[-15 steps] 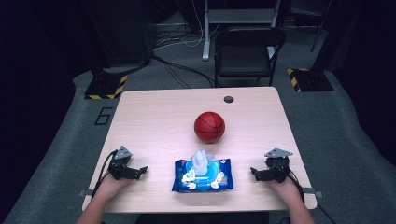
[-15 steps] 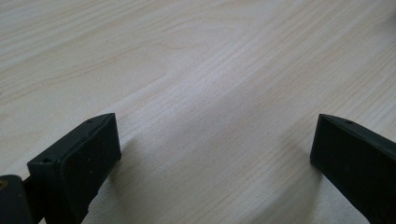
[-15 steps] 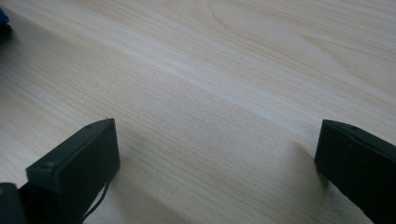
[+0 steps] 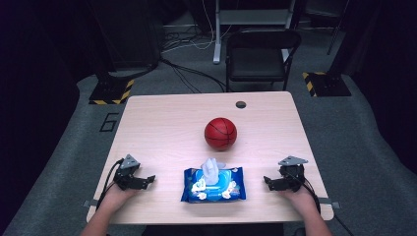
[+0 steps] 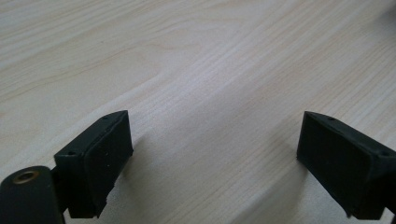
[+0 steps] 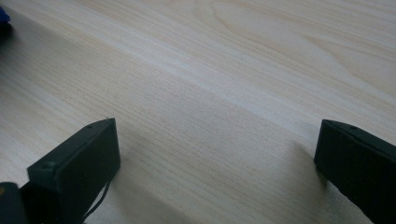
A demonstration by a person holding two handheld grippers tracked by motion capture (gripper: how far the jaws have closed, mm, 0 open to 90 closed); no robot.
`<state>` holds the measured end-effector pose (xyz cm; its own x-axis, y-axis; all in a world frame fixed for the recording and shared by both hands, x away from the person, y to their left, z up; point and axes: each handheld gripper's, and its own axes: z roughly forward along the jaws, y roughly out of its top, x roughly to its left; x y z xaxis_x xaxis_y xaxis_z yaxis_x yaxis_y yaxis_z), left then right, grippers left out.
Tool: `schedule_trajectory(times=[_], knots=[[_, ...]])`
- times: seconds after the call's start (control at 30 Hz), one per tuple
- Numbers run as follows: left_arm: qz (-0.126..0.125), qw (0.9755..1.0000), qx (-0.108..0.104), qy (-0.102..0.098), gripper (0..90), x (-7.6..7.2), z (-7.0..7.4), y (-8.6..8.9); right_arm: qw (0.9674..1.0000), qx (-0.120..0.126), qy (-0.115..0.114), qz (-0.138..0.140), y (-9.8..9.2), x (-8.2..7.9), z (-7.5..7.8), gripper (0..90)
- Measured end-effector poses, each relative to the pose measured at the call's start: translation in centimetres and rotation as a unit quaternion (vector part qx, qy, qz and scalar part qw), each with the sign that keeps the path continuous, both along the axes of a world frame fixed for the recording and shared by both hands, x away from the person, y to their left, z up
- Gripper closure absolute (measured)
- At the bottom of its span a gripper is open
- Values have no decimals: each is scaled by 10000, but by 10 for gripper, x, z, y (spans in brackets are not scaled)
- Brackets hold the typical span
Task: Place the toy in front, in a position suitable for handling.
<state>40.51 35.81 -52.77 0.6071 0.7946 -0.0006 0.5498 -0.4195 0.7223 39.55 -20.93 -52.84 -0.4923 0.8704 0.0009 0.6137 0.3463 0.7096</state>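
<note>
A blue pack of wet wipes (image 4: 213,184) lies near the table's front edge, with a white wipe (image 4: 212,168) sticking up from its lid. Behind it rests a small red basketball (image 4: 220,132). My left gripper (image 4: 147,180) rests on the table to the left of the pack, open, with bare wood between its jaws (image 5: 212,154). On the other side of the pack my right gripper (image 4: 268,183) rests open, also over bare wood (image 6: 217,158). Both point inward toward the pack, a short way from it.
The light wooden table (image 4: 162,123) has a round dark cable hole (image 4: 240,104) near its far edge. A black chair (image 4: 258,54) stands behind the table. Cables lie on the grey floor beyond, and yellow-black striped bases (image 4: 110,91) sit at both sides.
</note>
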Motion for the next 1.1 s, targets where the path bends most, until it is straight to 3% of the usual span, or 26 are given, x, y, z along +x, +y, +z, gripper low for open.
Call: schedule_trajectory(times=[0.3, 0.5, 0.73, 1.0, 1.03, 1.1], knots=[[-97, 9999, 55, 86, 167, -2, 3, -3, 10000, -23, 55, 13, 0, -1, 2, 36], [-157, 9996, -26, 254, 208, -3, 8, -7, 9998, -37, 67, 164, -1, -4, 7, 181], [-174, 9996, -119, 177, 228, -10, 19, -13, 9996, -50, -5, 267, 2, -7, 13, 215], [-361, 9990, -214, 119, 225, -19, 33, -34, 9988, -137, -149, 439, 15, -17, 32, 231], [-467, 9986, -212, 113, 226, -21, 36, -42, 9973, -247, -224, 648, 21, -21, 38, 237], [-556, 9981, -215, 128, 224, -24, 39, -50, 9967, -259, -211, 745, 28, -25, 41, 241]])
